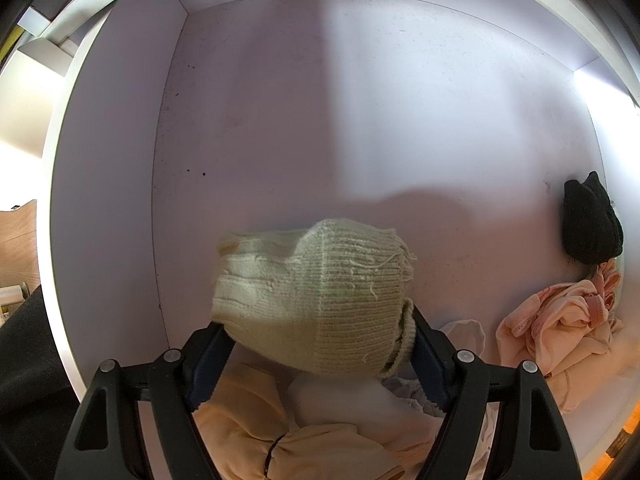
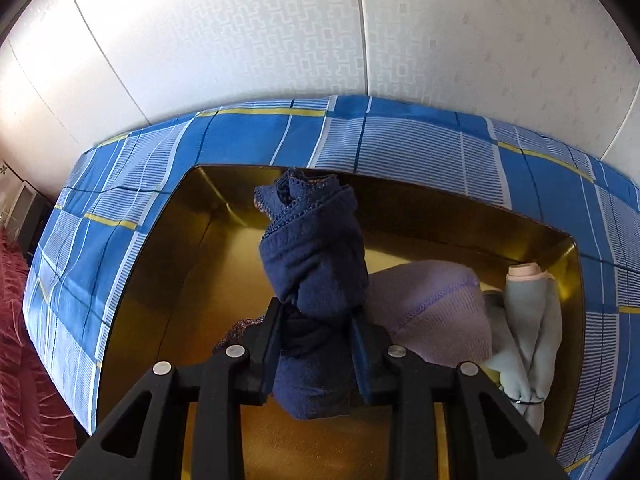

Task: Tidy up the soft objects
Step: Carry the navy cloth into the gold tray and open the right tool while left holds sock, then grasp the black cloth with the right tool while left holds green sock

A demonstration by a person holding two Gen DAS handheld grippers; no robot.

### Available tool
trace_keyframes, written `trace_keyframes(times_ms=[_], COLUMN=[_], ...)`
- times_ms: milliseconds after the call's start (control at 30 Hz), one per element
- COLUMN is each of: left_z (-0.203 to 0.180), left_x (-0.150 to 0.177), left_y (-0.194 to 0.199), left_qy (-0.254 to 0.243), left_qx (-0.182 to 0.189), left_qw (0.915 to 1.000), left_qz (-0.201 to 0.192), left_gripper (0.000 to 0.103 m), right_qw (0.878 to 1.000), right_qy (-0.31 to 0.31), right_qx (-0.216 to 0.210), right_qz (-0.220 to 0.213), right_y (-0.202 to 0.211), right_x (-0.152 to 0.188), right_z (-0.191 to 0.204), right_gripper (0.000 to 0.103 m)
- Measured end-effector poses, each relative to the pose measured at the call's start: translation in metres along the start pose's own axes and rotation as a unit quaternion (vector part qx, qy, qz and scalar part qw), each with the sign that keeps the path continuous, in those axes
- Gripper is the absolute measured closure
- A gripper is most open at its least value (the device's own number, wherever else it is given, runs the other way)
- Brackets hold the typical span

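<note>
In the left wrist view my left gripper [image 1: 316,332] is shut on a pale green knitted sock roll [image 1: 308,292], held above the floor of a white drawer [image 1: 280,120]. Below it lie peach cloth [image 1: 248,432] and white cloth [image 1: 340,400]. In the right wrist view my right gripper [image 2: 316,328] is shut on a rolled navy blue cloth [image 2: 316,256], held over a gold box [image 2: 192,280]. A lilac knitted roll [image 2: 432,312] and a pale grey-green roll [image 2: 528,328] lie in the box at the right.
In the drawer a black sock ball [image 1: 592,224] and a pink crumpled garment [image 1: 560,320] lie at the right wall. The gold box sits on a blue checked sheet [image 2: 400,136]. A white patterned wall [image 2: 280,40] is behind and a red quilt [image 2: 16,360] at left.
</note>
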State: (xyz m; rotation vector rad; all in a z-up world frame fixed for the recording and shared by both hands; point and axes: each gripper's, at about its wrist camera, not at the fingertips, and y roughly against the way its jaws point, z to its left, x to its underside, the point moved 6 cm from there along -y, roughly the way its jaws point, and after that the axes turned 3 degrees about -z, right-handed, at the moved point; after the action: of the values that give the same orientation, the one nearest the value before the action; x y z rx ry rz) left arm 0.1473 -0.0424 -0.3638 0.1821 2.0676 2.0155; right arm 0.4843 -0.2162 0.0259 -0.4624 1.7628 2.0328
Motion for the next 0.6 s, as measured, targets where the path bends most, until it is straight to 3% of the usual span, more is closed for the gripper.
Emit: trace_keyframes(times_ms=[367,600], left_z=[0.000,-0.001], left_x=[-0.003,-0.002], left_y=[0.000,-0.003], left_qy=[0.000,0.005], left_qx=[0.001,0.001], left_qw=[1.0000,1.0000], left_qz=[0.000,0.000], left_gripper=[0.022,0.021], right_qw=[0.998,0.996], right_qy=[-0.007,0.019], right_qx=[-0.023,-0.053], right_qz=[-0.057,-0.076], right_y=[0.042,0.082], right_x=[-0.003,0.024], right_z=[-0.012,-0.014], right_gripper=[0.071,0.071])
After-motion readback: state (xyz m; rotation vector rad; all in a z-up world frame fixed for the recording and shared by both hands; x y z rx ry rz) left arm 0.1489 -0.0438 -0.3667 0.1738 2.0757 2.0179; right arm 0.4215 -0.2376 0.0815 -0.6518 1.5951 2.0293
